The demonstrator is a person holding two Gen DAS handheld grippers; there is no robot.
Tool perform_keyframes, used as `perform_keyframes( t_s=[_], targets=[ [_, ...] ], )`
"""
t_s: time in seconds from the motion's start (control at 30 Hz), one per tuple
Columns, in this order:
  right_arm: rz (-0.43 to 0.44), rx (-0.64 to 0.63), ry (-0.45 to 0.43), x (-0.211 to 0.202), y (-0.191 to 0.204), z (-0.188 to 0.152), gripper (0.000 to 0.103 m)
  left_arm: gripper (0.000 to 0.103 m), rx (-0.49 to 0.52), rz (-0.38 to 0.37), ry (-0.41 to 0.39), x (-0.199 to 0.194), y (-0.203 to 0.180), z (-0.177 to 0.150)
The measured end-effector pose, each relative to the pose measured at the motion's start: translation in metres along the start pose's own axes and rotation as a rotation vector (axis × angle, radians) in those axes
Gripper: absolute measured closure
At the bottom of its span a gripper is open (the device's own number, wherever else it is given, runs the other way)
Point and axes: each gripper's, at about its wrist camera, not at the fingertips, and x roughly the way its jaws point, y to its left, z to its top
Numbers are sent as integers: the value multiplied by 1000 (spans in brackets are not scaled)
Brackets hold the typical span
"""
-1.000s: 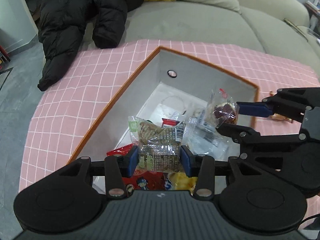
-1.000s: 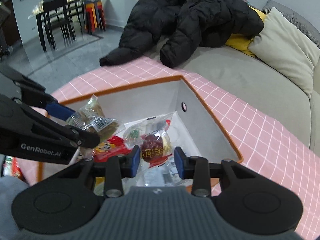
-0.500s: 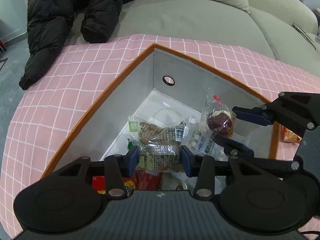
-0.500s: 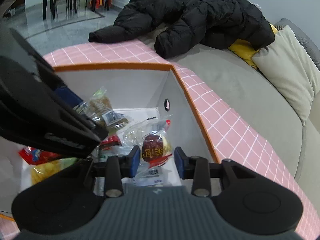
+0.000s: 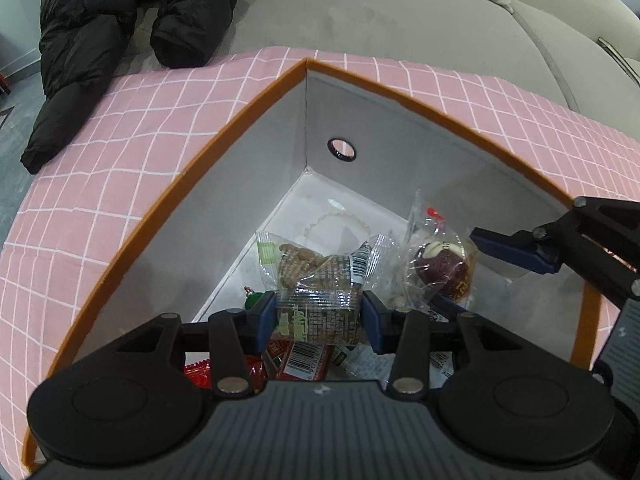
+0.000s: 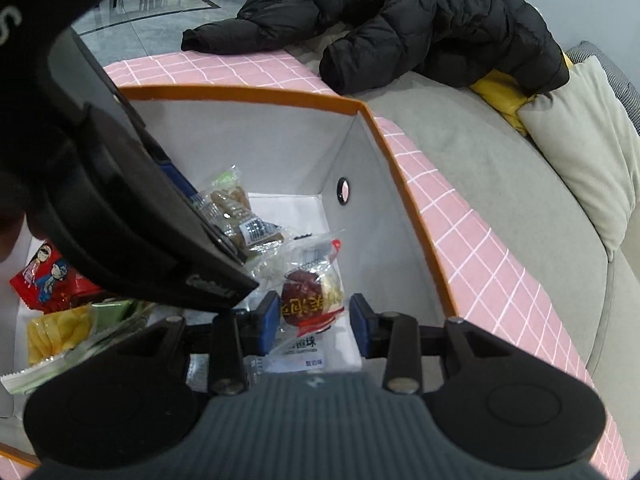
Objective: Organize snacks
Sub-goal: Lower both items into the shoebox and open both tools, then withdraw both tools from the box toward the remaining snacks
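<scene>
Both tools lower, snack packet [image 5: 320, 300] between left tool [image 5: 320, 316] pads.

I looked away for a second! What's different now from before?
Both grippers sank deeper into the orange-rimmed box, carrying their snacks down. Nothing was dropped: the left gripper still holds the brown biscuit packet, the right gripper the red date packet.

A black puffer jacket [image 5: 120, 28] lies on the grey sofa [image 5: 360, 20], beside a beige cushion [image 6: 580, 152] there.
</scene>
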Motion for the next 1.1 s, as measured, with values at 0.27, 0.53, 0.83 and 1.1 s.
perform_keyframes(
  t_s=[0.27,0.53,0.83,1.1],
  targets=[
    [4,-9,-12,-2,0,-3,67,50,12,13,-6,1,-3,-1],
    [6,9,-40,-19,-1,-2,50,39,27,14,-78,-25,-7,-3],
    [-11,117,-136,-73,-5,-10,31,32,-39,15,-229,-80,-12,-18],
    [-7,283,-237,-136,-13,-32,29,30,-78,29,-379,-135,-21,-41]
  ],
)
